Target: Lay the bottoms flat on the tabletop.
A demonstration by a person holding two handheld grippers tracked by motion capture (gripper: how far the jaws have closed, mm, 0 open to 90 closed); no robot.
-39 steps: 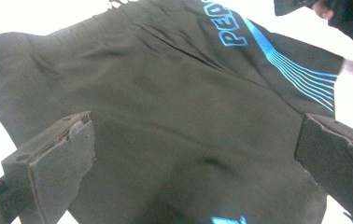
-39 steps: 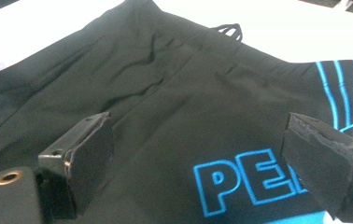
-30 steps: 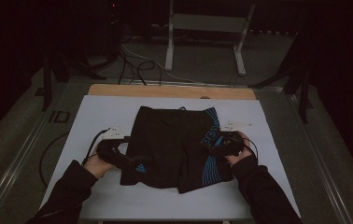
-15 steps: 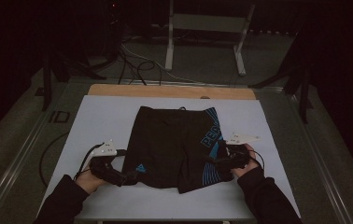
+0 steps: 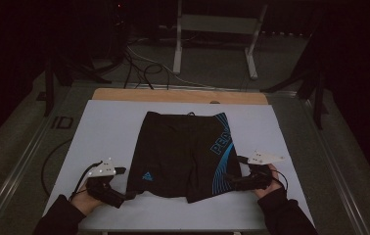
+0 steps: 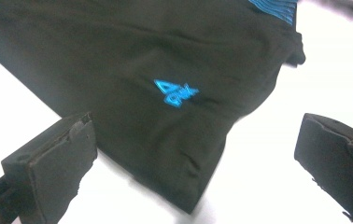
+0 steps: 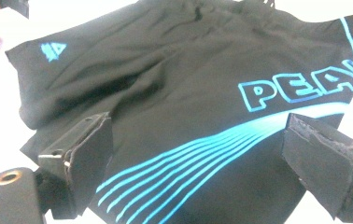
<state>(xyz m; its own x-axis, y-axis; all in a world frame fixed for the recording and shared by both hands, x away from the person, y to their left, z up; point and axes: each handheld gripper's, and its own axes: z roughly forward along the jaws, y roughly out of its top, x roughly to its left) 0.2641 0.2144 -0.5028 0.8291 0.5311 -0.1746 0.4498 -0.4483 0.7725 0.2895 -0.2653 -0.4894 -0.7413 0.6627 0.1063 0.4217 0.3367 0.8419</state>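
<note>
The shorts (image 5: 185, 154) are laid flat on the white sheet (image 5: 104, 127) that covers the table (image 5: 173, 95), near its middle, with the waistband turned away from the person and the two leg hems toward the near edge. They are black; blue lettering and curved blue stripes are seen on the leg at the right, and a small blue logo (image 6: 176, 92) is seen on the leg at the left.

The left gripper (image 5: 124, 196) is held low at the near left corner of the shorts, just beside the hem of the left leg. In the left gripper view its jaws are spread wide, with the hem corner lying between them on the sheet and nothing pinched.

The right gripper (image 5: 232, 182) is held at the near right corner, against the outer edge of the striped leg. In the right gripper view its jaws are likewise spread wide, over the blue stripes (image 7: 188, 163), with the cloth lying slack between them and not gripped.

Cables (image 5: 139, 68) are seen on the floor beyond the table.
</note>
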